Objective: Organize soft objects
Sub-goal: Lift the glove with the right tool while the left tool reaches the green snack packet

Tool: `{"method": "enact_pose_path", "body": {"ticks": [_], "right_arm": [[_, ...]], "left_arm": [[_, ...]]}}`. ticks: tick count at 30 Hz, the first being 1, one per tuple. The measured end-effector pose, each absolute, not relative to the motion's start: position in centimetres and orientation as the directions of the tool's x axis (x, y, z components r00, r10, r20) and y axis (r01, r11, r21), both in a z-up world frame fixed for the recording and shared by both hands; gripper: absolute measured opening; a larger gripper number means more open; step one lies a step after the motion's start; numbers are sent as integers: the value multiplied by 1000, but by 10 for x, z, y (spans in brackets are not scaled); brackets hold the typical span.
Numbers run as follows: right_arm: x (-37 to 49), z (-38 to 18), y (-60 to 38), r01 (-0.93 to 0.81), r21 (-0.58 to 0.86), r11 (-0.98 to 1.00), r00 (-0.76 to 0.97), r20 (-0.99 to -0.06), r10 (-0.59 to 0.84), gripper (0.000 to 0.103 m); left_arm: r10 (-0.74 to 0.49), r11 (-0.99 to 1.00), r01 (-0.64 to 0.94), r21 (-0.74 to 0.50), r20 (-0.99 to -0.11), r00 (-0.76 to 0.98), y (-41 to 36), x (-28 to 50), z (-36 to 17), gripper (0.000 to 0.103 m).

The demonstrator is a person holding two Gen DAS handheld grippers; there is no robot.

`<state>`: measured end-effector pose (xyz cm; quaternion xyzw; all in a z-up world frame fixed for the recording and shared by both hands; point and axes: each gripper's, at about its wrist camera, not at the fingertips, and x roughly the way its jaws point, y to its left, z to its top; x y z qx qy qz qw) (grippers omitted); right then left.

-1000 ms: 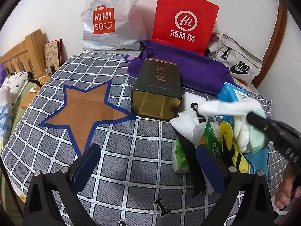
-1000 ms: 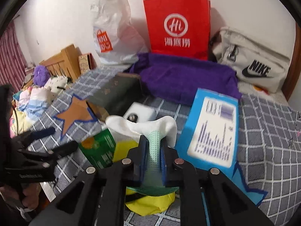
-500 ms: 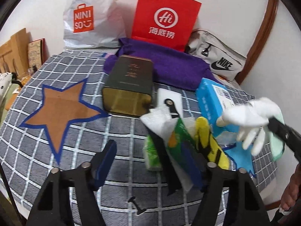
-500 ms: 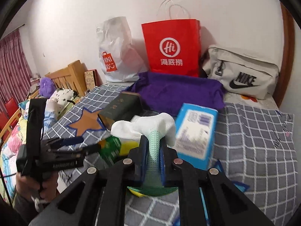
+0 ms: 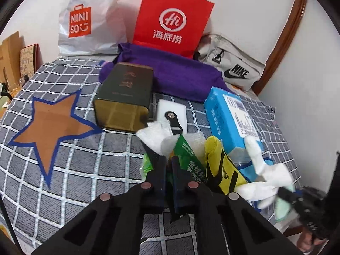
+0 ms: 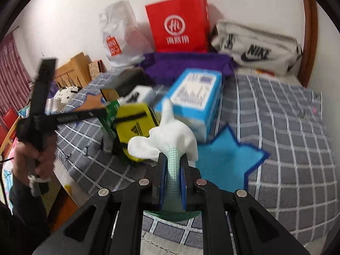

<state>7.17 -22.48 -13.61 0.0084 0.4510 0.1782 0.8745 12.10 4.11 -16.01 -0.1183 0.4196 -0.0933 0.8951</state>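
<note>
My right gripper (image 6: 172, 159) is shut on a white glove with a green cuff (image 6: 167, 137) and holds it above the blanket near the blue star (image 6: 225, 163). The glove also shows in the left wrist view (image 5: 265, 178). My left gripper (image 5: 169, 162) is shut on a green tissue pack (image 5: 187, 155), with white tissue (image 5: 155, 133) sticking out past it. A yellow and black glove (image 5: 221, 167) lies just right of the pack. It also shows in the right wrist view (image 6: 136, 123).
A dark tin box (image 5: 125, 97), a white power bank (image 5: 172, 114) and a blue tissue box (image 5: 229, 116) lie on the checked blanket (image 5: 85, 170). A brown star (image 5: 51, 123) is at left. A purple towel (image 5: 180, 76), bags and a Nike pouch (image 5: 231, 68) line the wall.
My left gripper has moved forward and closed on the green tissue pack. My right gripper has carried the white glove lower and to the right, toward the blue star.
</note>
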Motion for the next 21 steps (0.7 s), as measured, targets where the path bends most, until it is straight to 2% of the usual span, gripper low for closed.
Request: {"method": "enact_pose_path", "body": {"ticks": [6, 15, 16, 19, 21], "right_arm": [[73, -146, -222, -296, 164, 941, 523, -797, 303, 12], [58, -147, -223, -327, 146, 933, 509, -805, 305, 12], [54, -148, -225, -328, 151, 932, 505, -806, 309, 12], [50, -155, -231, -307, 148, 940, 498, -817, 291, 12], [48, -159, -234, -299, 148, 943, 495, -821, 286, 12]], "left_arm": [[-236, 960, 40, -277, -725, 647, 63, 108, -148, 4], [-217, 974, 72, -213, -809, 546, 44, 102, -175, 4], [-220, 974, 82, -210, -816, 534, 41, 102, -178, 6], [-212, 977, 94, -191, -830, 516, 30, 99, -185, 31], [-205, 979, 107, -174, -831, 517, 24, 97, -187, 34]]}}
